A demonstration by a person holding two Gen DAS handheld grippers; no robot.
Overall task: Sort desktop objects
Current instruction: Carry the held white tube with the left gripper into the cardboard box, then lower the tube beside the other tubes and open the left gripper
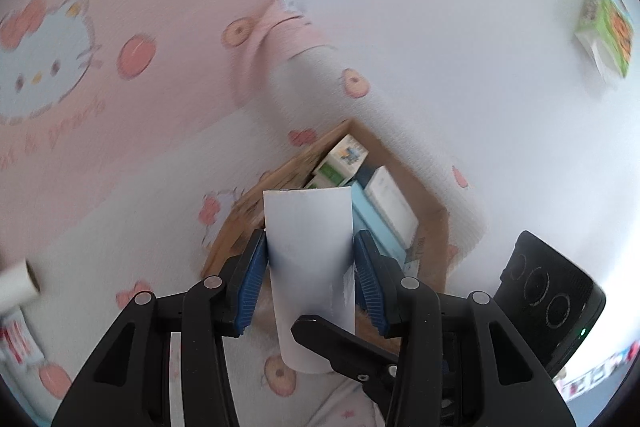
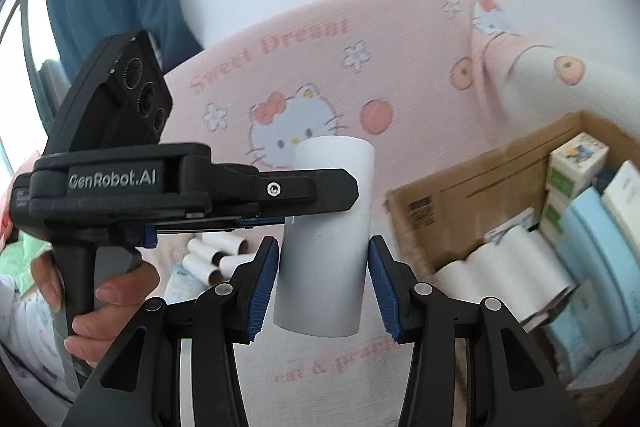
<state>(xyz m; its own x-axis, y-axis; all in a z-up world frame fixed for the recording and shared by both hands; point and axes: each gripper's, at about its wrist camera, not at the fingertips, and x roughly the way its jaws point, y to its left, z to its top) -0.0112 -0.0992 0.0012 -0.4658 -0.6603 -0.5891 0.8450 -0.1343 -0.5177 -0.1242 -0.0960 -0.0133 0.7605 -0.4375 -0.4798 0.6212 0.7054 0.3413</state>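
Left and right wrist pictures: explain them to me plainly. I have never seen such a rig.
There is no robot here: a person holds a black two-finger clamp tool in each hand. Each picture comes from a camera on one tool, looking along its blue-padded fingers. In the left wrist view, the left gripper is shut on a white paper tube. In the right wrist view, the right gripper straddles that tube; whether it presses is unclear. The person's hand holds the left tool. Below lie a pink Hello Kitty cloth, loose empty tubes and a brown cardboard box holding white rolls and small cartons.
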